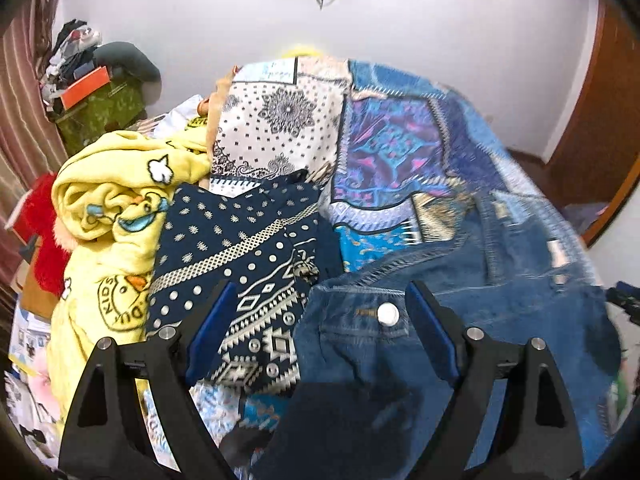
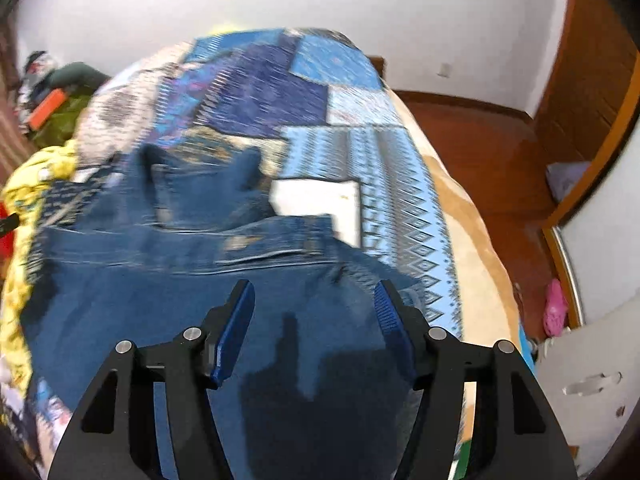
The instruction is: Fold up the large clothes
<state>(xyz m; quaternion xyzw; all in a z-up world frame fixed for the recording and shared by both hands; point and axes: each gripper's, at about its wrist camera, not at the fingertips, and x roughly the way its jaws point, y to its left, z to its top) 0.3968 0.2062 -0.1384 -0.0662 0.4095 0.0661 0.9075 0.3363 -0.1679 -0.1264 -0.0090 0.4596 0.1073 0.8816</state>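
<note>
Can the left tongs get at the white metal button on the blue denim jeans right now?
Probably yes. The left tongs stand open above the blue denim jeans, the white metal button lies uncovered between the fingers, nothing blocking.

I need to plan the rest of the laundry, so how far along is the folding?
Barely begun. Done: nothing looks folded; the jeans lie rumpled on the bedspread. In hand: nothing; the left gripper and right gripper hang over the denim with jaws open and empty. Left: the jeans, the navy patterned garment and the yellow blanket heaped beside it.
</note>
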